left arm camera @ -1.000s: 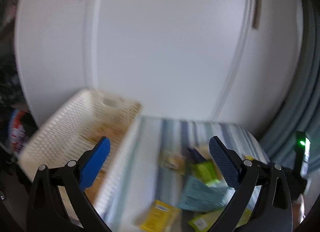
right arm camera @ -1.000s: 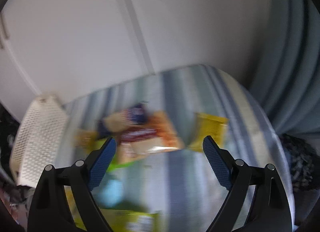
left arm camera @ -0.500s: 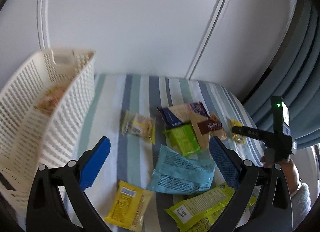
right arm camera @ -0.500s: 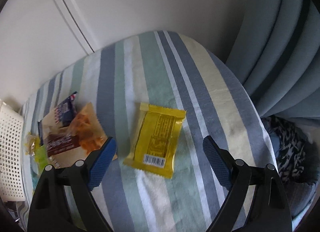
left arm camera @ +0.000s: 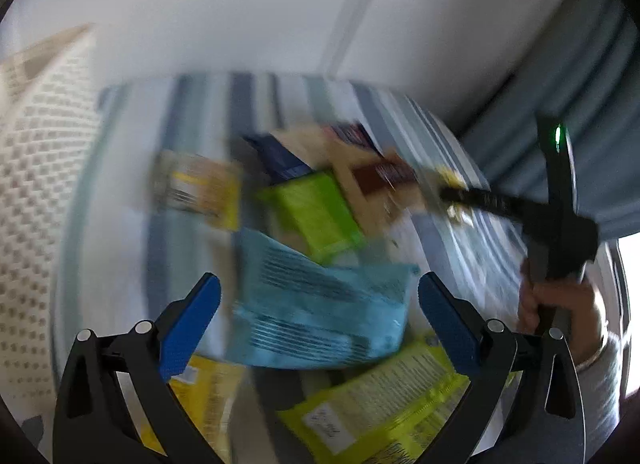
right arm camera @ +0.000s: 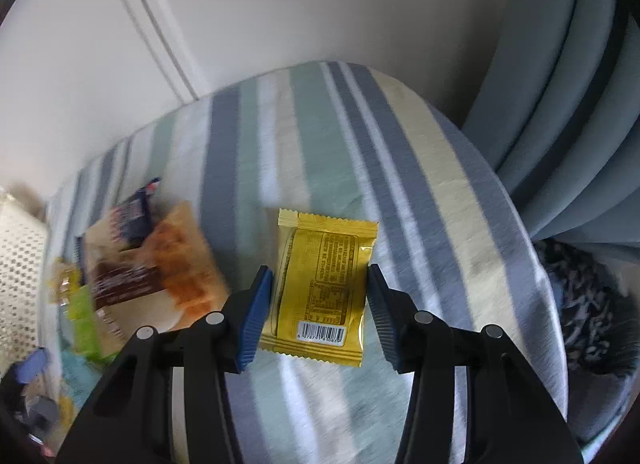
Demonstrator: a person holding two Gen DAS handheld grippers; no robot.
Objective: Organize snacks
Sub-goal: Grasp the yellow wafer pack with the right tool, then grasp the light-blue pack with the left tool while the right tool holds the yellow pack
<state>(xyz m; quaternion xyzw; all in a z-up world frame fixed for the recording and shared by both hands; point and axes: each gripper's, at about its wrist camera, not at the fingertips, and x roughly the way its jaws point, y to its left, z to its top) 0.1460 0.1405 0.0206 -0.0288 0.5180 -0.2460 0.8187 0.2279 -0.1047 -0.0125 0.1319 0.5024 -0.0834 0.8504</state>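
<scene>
In the left wrist view, heavily blurred, the left gripper (left arm camera: 319, 306) is held wide apart and empty above a heap of snack packets on a striped cloth (left arm camera: 192, 104). A light blue packet (left arm camera: 320, 312) lies between the blue pads, with a green packet (left arm camera: 312, 212) beyond it and a yellow-green packet (left arm camera: 376, 404) nearer the camera. A white perforated basket (left arm camera: 36, 192) is seen at the left edge, just beside the cloth. At the right, a hand (left arm camera: 560, 304) is seen holding the other tool.

In the right wrist view, the right gripper (right arm camera: 320, 304) is set to a narrow gap on either side of a yellow packet (right arm camera: 324, 284), which lies flat on the cloth, apart from the heap at the left. The right pad appears to touch the packet's edge; whether the left pad touches cannot be told, so a firm hold is not shown.

The likely step is judged to be the pinching of the yellow packet for the basket. Because the packet is flat and glossy, it could be crumpled or squeezed out sideways as the pads close, or the cloth could be pinched along with it and dragged, shifting the heap.
</scene>
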